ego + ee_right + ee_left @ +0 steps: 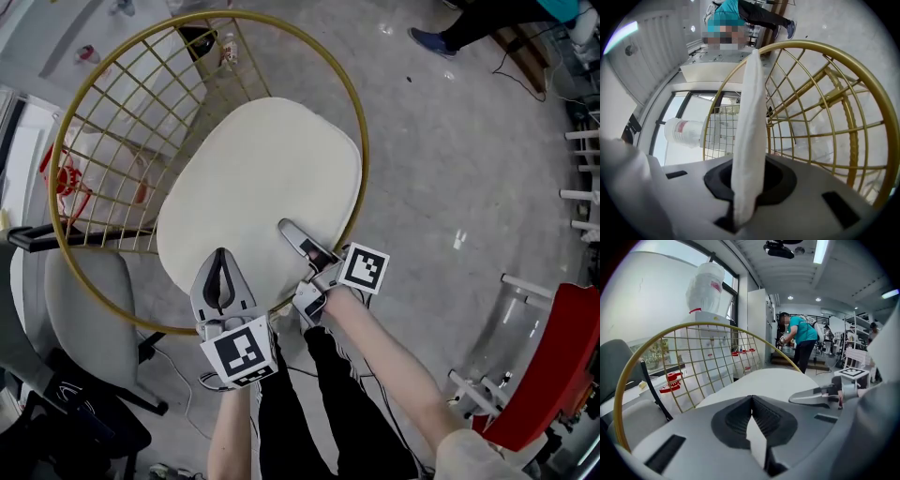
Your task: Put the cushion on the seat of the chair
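Observation:
A round cream cushion lies tilted inside the gold wire bowl chair. Its near edge is pinched by both grippers. My left gripper is shut on the cushion's front edge, and a white wedge of cushion shows between the dark pads at the left gripper. My right gripper is shut on the near right edge. In the right gripper view the cushion stands edge-on between the jaws of the right gripper, with the gold chair behind. The seat under the cushion is hidden.
A grey office chair stands close at the left, touching the gold rim. A red chair is at the lower right. A person in a teal shirt stands further off. Cables lie on the floor by my legs.

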Available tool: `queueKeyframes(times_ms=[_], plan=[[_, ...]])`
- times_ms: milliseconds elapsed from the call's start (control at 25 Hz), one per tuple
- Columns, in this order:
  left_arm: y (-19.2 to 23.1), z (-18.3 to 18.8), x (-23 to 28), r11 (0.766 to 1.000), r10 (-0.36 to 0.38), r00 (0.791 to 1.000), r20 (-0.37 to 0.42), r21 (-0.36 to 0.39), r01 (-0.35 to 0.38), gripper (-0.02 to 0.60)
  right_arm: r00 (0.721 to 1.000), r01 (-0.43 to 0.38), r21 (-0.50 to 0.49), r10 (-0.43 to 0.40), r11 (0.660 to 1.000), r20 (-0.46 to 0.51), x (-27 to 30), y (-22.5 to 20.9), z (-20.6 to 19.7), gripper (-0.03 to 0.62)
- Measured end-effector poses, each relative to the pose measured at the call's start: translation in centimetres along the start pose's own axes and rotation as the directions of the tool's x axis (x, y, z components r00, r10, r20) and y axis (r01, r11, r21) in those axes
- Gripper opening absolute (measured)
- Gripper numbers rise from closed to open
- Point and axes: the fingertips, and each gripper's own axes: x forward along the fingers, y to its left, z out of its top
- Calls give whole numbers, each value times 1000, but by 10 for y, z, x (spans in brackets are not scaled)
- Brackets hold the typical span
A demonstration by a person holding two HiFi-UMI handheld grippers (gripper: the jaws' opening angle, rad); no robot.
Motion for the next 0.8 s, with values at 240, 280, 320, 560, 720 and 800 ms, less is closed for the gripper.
queueKeyframes(times_ms=[240,280,320,560,720,800], plan=[[-13,-24,8,999,-37,998,-60,33,39,14,998,58,-76,-57,995,6,-2,-17,7,57],[-14,-28,9,999,-36,997,-71,27,38,14,998,68,-81,-68,994,5,-2,-20,9,57],[-14,-32,9,999,-36,996,-83,21,38,14,997,74,-82,-74,994,4,-2,-23,9,57],[-21,-49,9,998,-46,990,-131,24,50,14,982,190,-101,-188,977,27,-6,-40,10,105],[-24,-57,10,998,-53,985,-166,18,57,14,964,265,-88,-262,960,45,-13,-51,12,219],[-25,-60,10,998,-55,983,-174,15,58,14,953,301,-78,-297,951,60,-19,-56,13,253]])
